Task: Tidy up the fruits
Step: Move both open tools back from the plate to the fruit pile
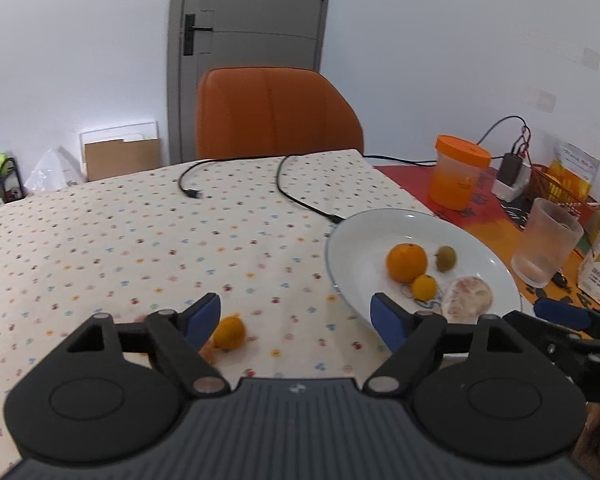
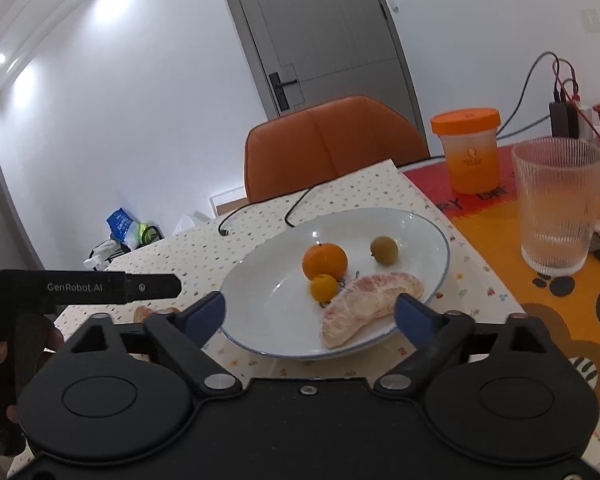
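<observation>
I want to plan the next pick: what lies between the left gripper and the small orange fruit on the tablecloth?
Nothing: in the left wrist view only bare tablecloth separates the open left gripper from the small orange fruit, which sits beside its left finger.

The plate lies toward the desk's right edge, holding orange, small citrus, kiwi and pomelo segment. A loose tangerine lies on the desk left of the plate. The glass stands right of the plate, the lidded jar behind it.

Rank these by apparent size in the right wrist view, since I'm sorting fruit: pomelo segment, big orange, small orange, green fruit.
1. pomelo segment, though nearest the camera
2. big orange
3. small orange and green fruit: alike, unranked
</observation>
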